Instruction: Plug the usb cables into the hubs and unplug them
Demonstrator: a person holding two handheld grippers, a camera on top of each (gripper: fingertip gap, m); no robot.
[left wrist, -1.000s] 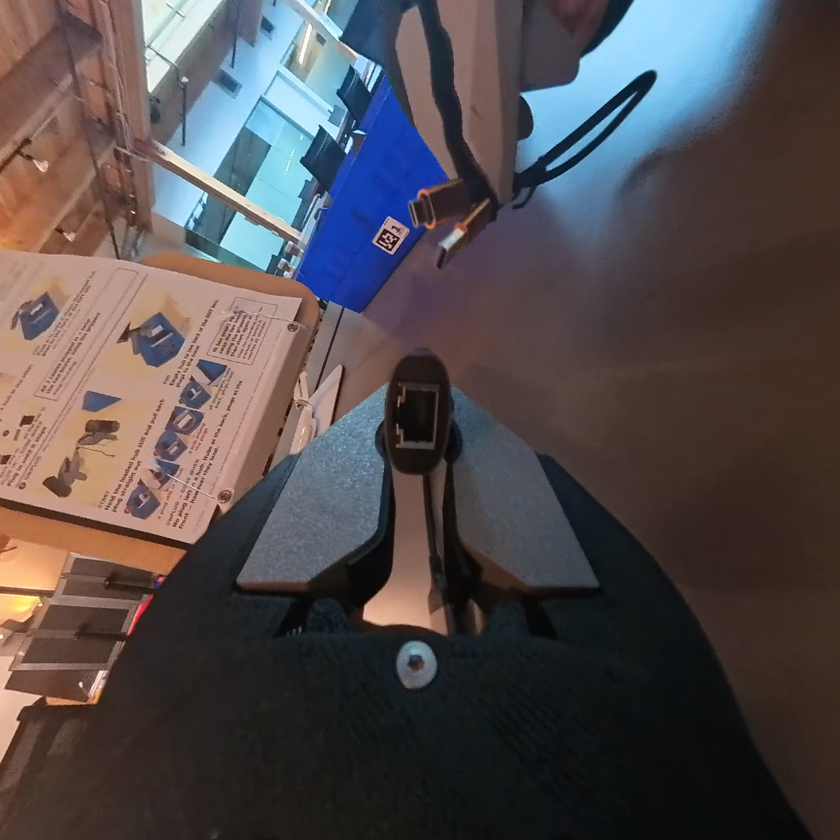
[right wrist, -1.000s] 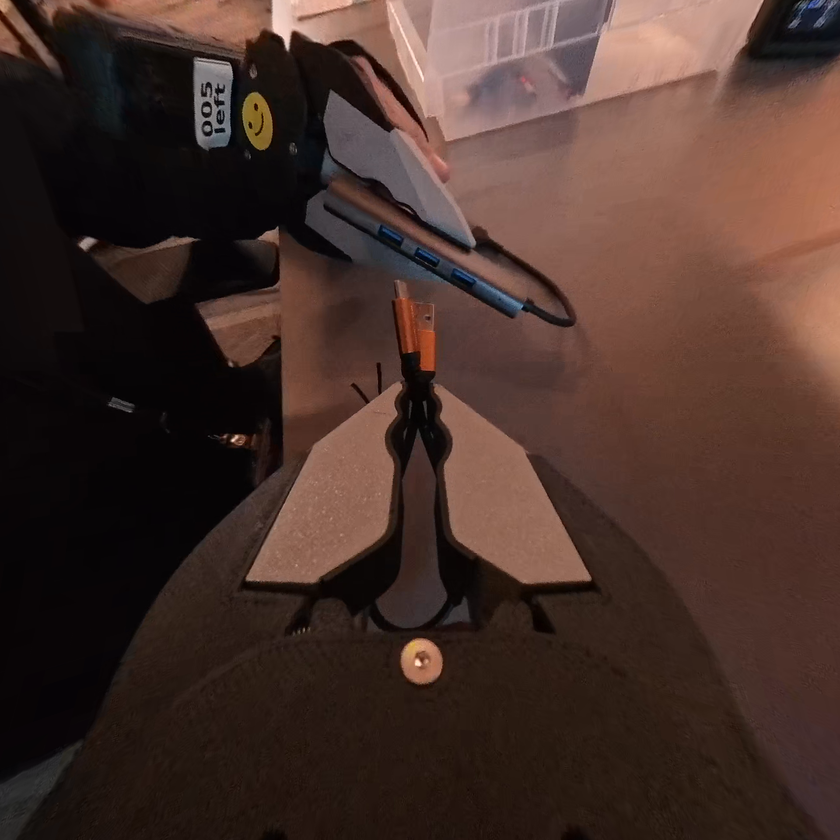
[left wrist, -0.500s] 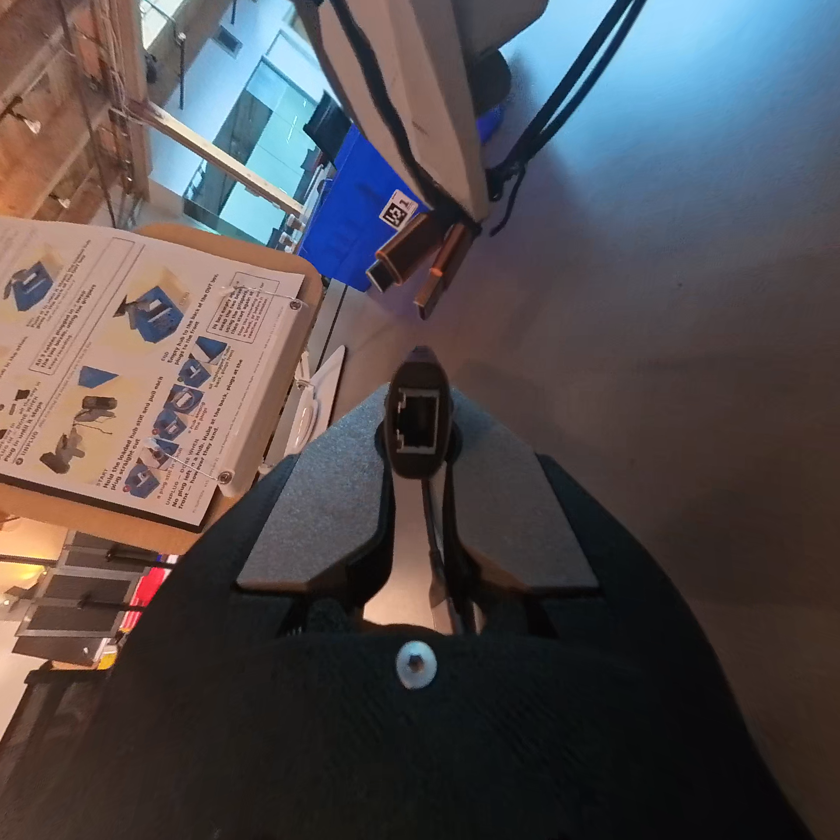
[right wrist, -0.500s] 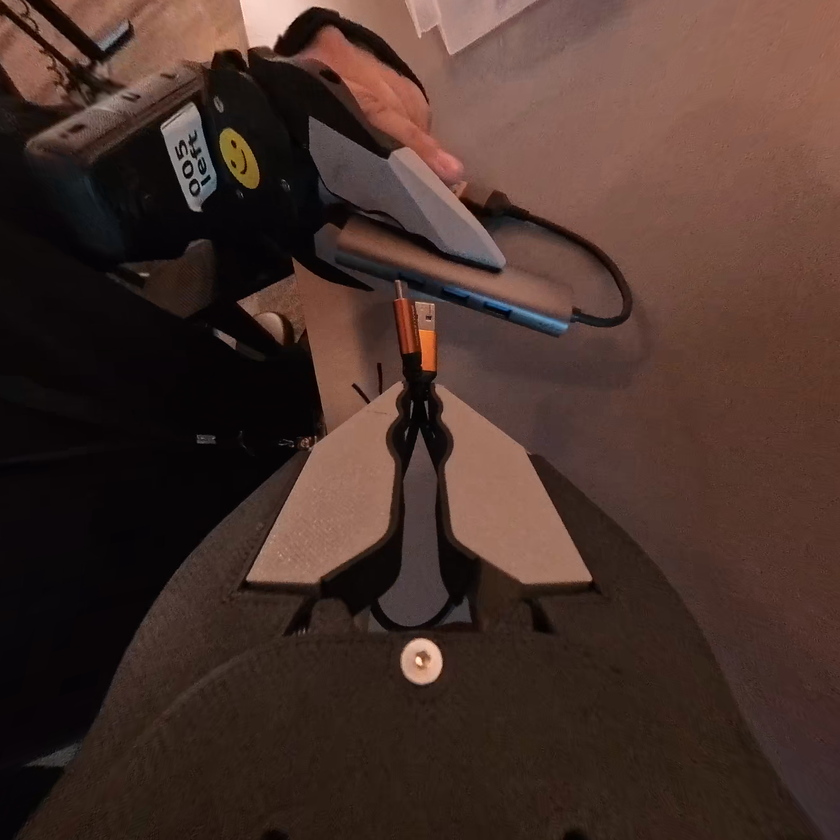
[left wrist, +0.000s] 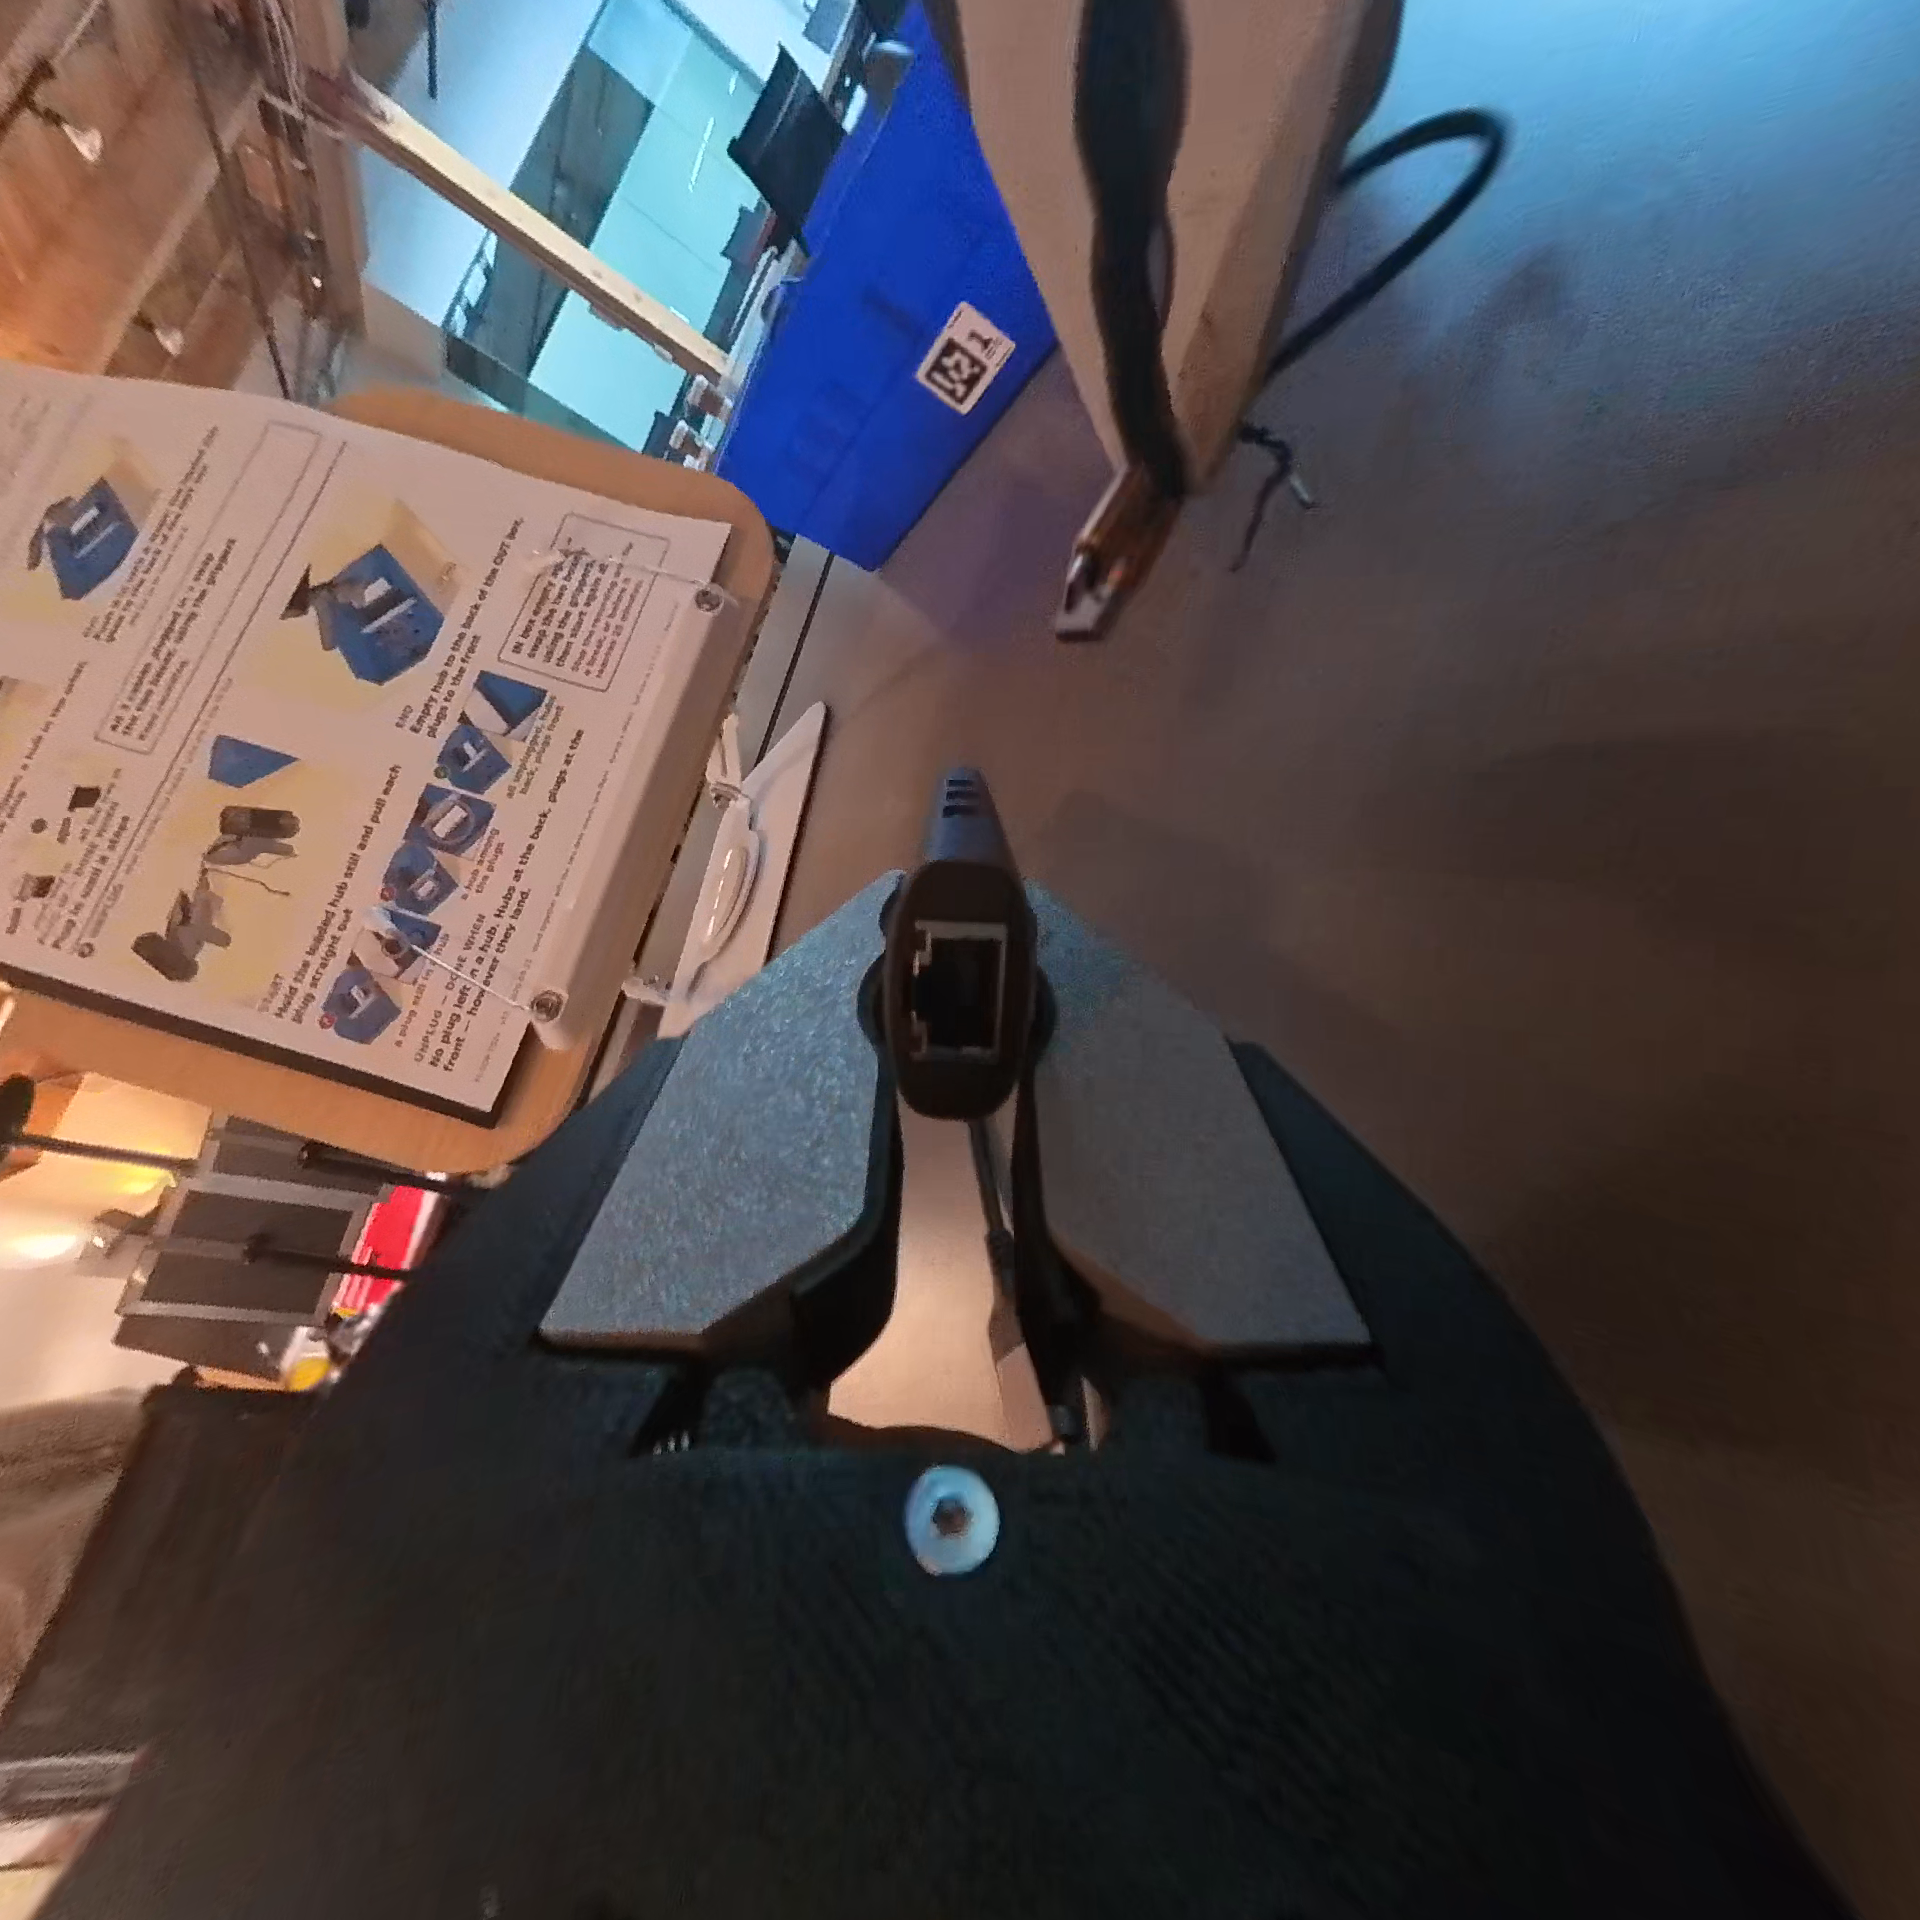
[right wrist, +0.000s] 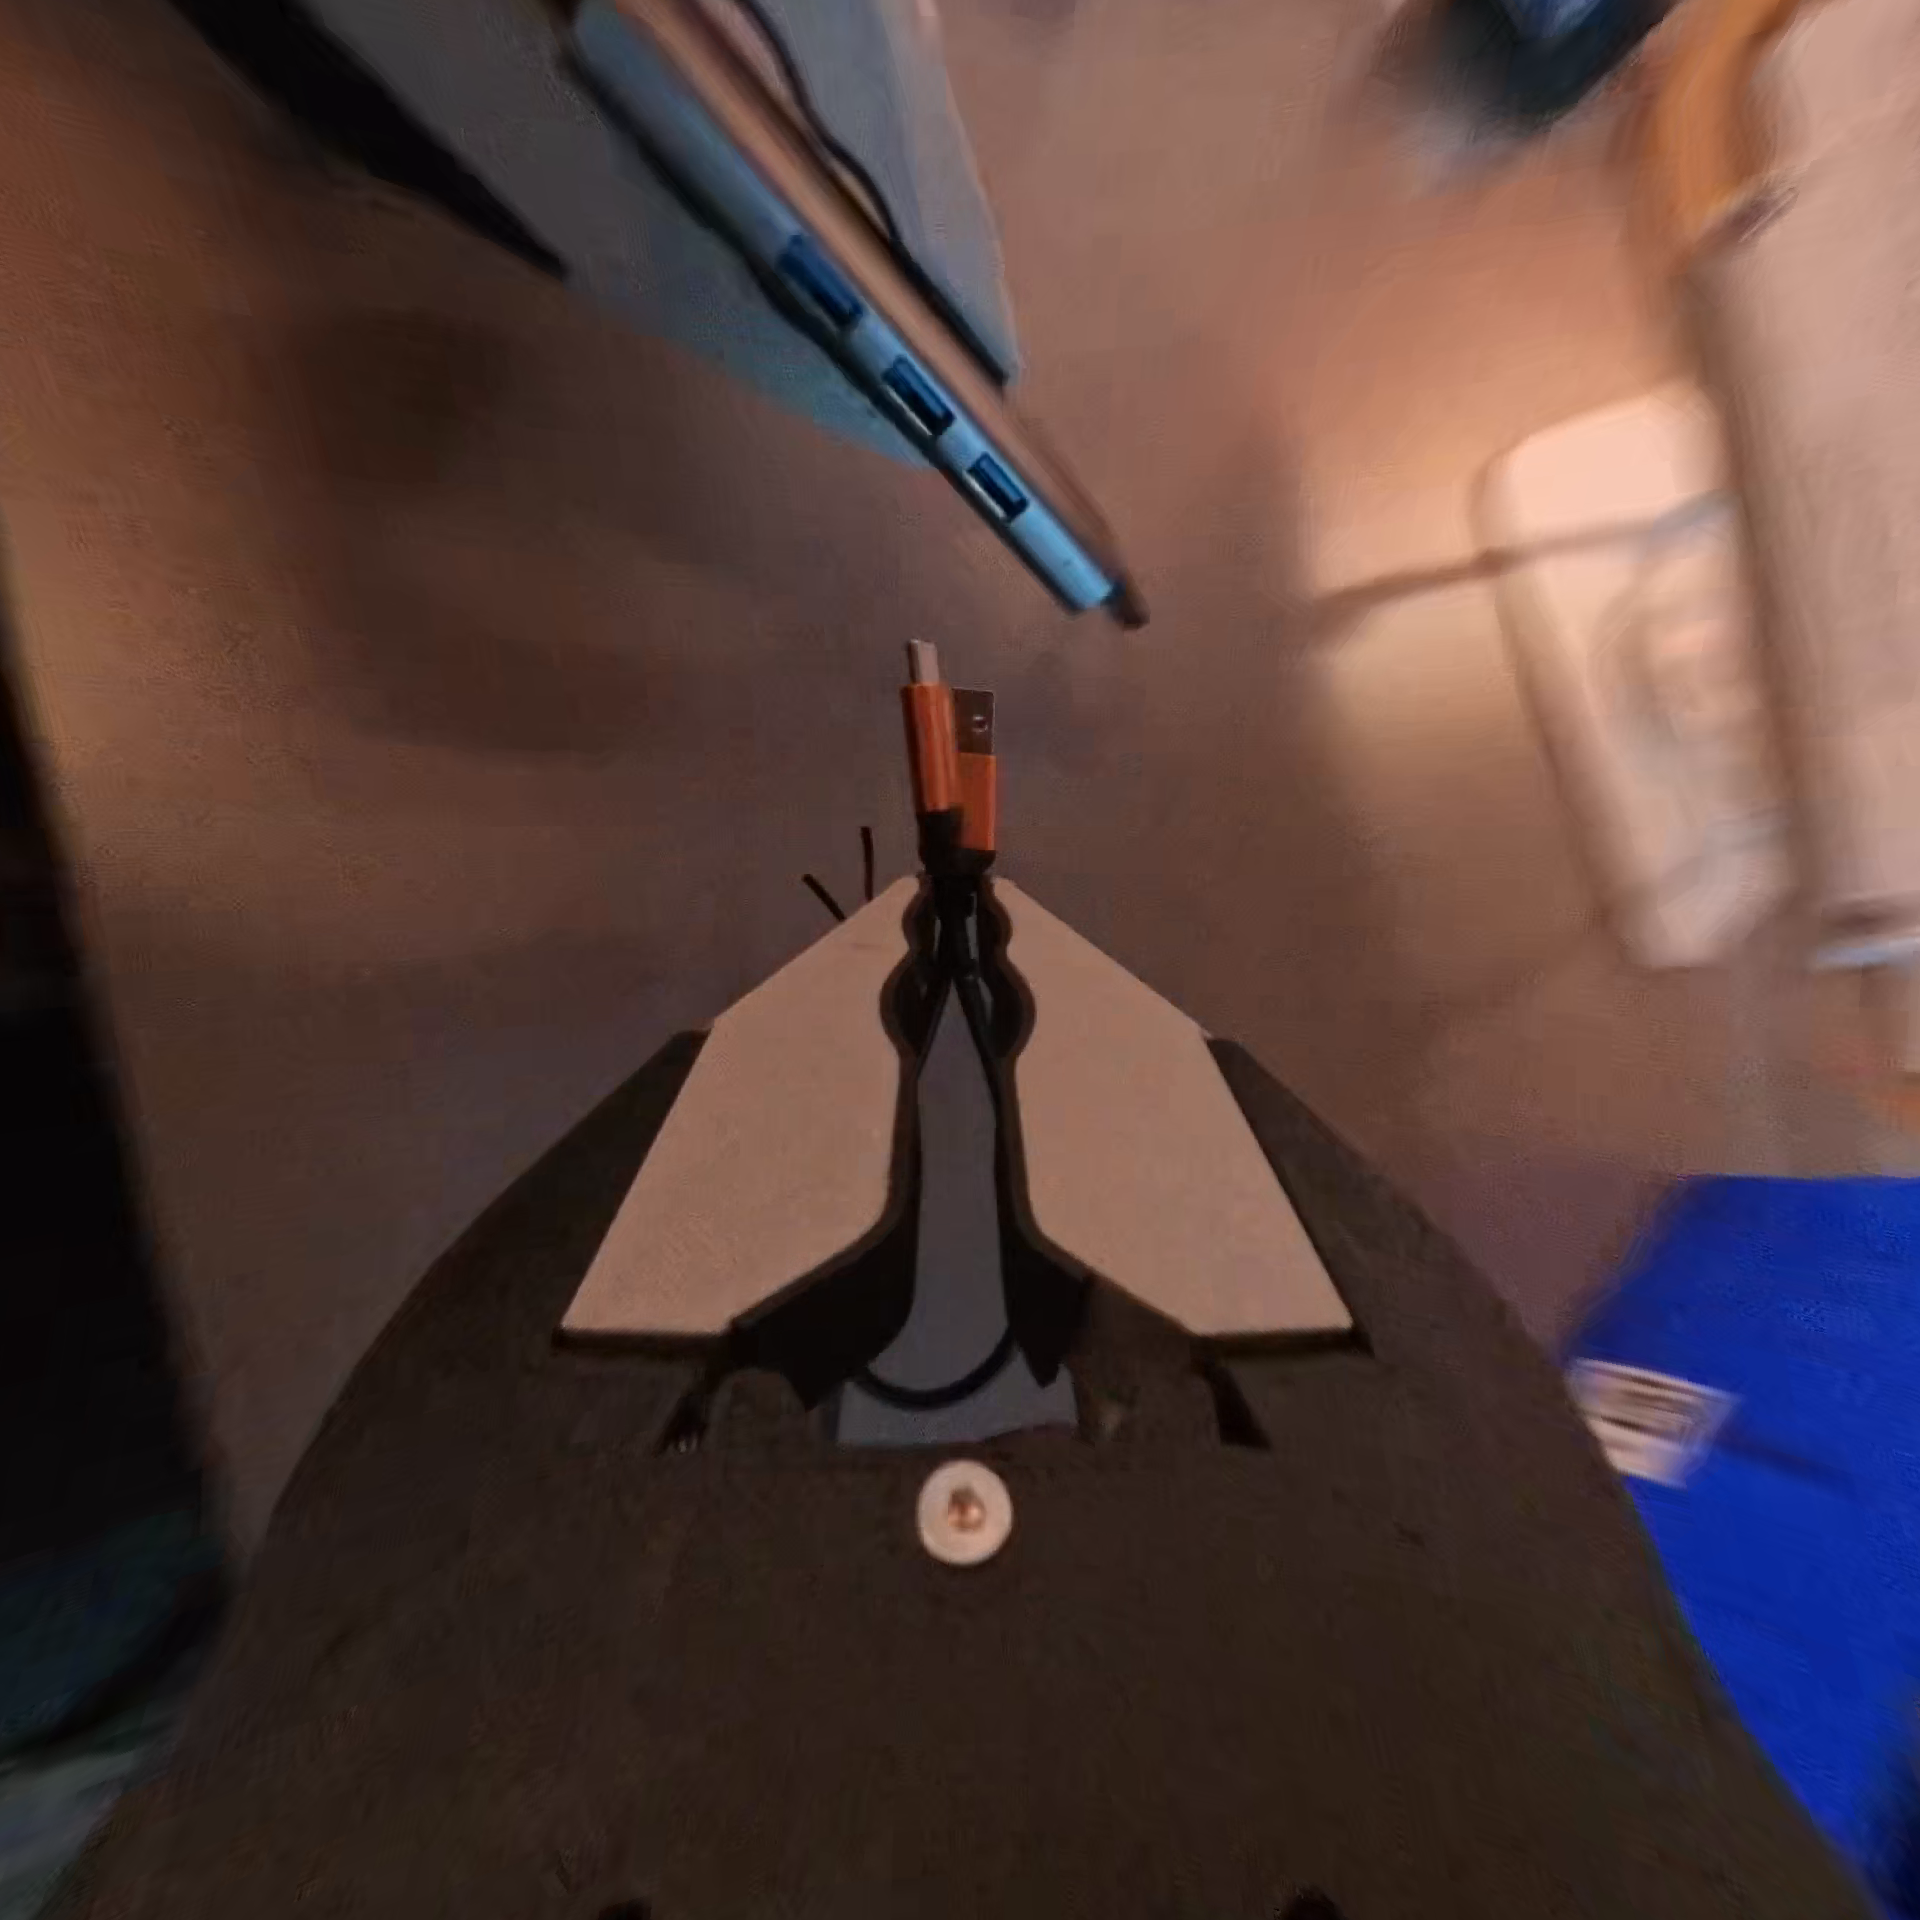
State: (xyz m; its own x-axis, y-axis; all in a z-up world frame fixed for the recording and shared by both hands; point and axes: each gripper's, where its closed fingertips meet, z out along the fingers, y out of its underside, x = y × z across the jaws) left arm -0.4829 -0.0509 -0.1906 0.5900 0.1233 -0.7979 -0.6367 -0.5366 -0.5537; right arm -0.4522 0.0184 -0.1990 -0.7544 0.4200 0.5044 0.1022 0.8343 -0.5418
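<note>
While the grey counter [left wrist: 1558,831] fills both views, a blue box [left wrist: 883,343] and an instruction sheet [left wrist: 312,707] stand at its far side; the left hand-held gripper [left wrist: 961,914] is clamped on the hub [left wrist: 961,997]; the right hand-held gripper [right wrist: 951,883] pinches the cable [right wrist: 951,935], its orange plugs [right wrist: 945,758] just short of the hub's blue ports [right wrist: 920,395].

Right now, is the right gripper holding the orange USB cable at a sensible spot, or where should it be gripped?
Judging by the right wrist view, the right gripper pinches the black cords just behind the orange plugs, so both metal tips project free toward the hub. A firmer hold would probably be on the rigid orange shells, from behind along the cable, leaving the metal tips clear.
</note>
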